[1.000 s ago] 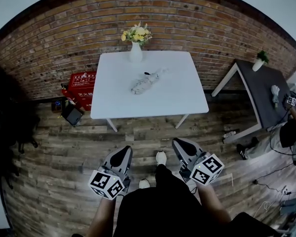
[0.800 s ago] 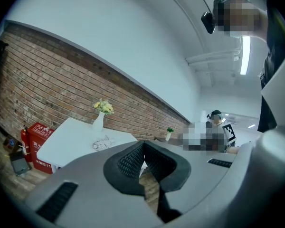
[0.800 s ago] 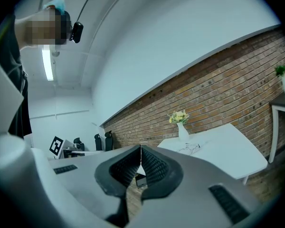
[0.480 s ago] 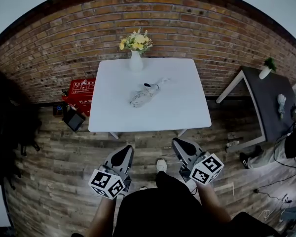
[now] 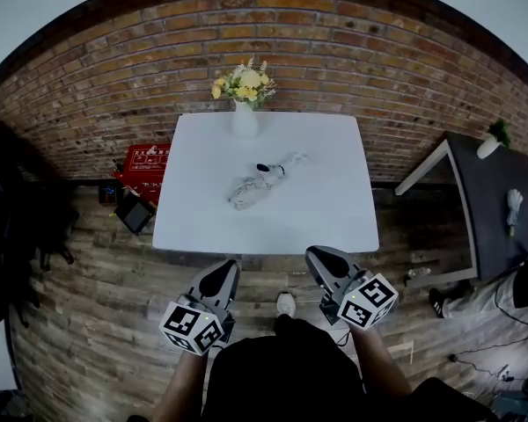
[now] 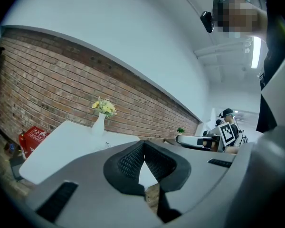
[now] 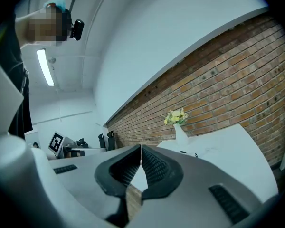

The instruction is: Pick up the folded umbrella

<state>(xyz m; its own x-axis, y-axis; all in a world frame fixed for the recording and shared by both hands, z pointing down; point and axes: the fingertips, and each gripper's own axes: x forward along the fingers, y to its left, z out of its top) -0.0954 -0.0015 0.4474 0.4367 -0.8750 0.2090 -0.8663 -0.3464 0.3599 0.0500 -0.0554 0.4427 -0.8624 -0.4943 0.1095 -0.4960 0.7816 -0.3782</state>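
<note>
The person stands on the wood-plank floor (image 5: 88, 323) facing a white square bench (image 5: 334, 218) that is set against a red brick wall (image 5: 378, 51). The folded umbrella (image 5: 255, 185), a crumpled silver-grey bundle with a dark tip, lies at an angle near the middle of the bench top, well apart from both tools. Behind it, at the bench's far edge, stands a white vase of yellow flowers (image 5: 245, 117). The left hand-held gripper (image 5: 218, 278) and the right hand-held gripper (image 5: 320, 260) are held side by side just short of the near edge of the bench, pointing towards it, each with its marker cube towards the person. In the left gripper view the ribbed pads (image 6: 130, 160) are pressed together at their tips with nothing between them; the right gripper view shows the same, pads (image 7: 152, 167) meeting at the tips on nothing. A red box (image 5: 145, 161) sits on the floor to the left of the bench, and a dark grey table (image 5: 488, 209) with a small potted plant (image 5: 491, 137) stands off to the right.
</note>
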